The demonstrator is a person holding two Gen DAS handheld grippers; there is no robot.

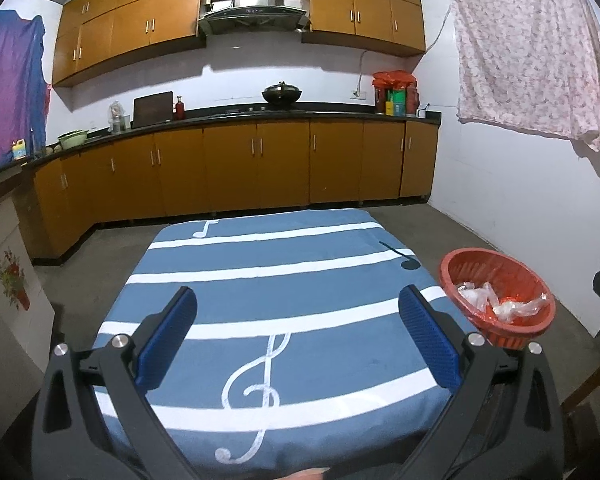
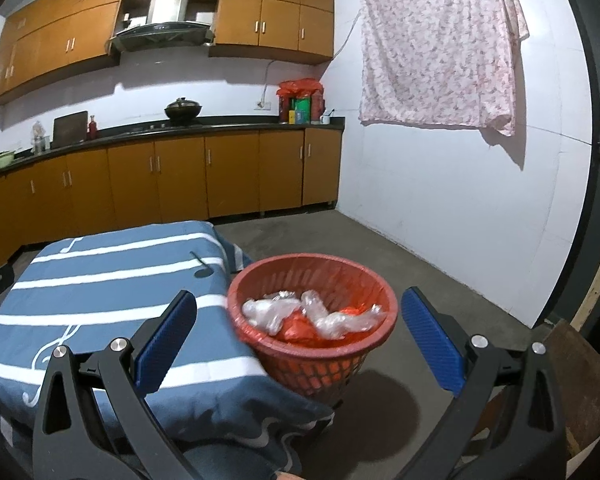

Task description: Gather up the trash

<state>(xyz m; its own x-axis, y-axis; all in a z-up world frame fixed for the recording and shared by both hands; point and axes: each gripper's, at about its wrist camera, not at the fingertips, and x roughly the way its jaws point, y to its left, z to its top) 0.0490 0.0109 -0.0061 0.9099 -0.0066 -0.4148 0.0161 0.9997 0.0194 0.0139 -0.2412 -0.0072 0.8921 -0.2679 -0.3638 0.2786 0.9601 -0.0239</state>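
A red plastic waste basket [image 2: 312,356] stands on the floor at the table's right side, holding crumpled clear plastic trash [image 2: 268,312] and red wrapper scraps. It also shows in the left wrist view [image 1: 452,268], with the plastic trash [image 1: 480,296] inside. My right gripper [image 2: 298,300] is open and empty, its jaws spread either side of the basket's rim, just above it. My left gripper [image 1: 298,300] is open and empty above the table, which is covered with a blue cloth [image 1: 260,280] with white stripes and music notes. No trash shows on the cloth.
Brown kitchen cabinets [image 1: 260,168] with a dark counter run along the back wall. A white wall with a hanging floral sheet [image 2: 440,48] is on the right. Grey concrete floor [image 2: 340,236] lies between table, cabinets and wall. A wooden piece [image 2: 580,360] sits at the right edge.
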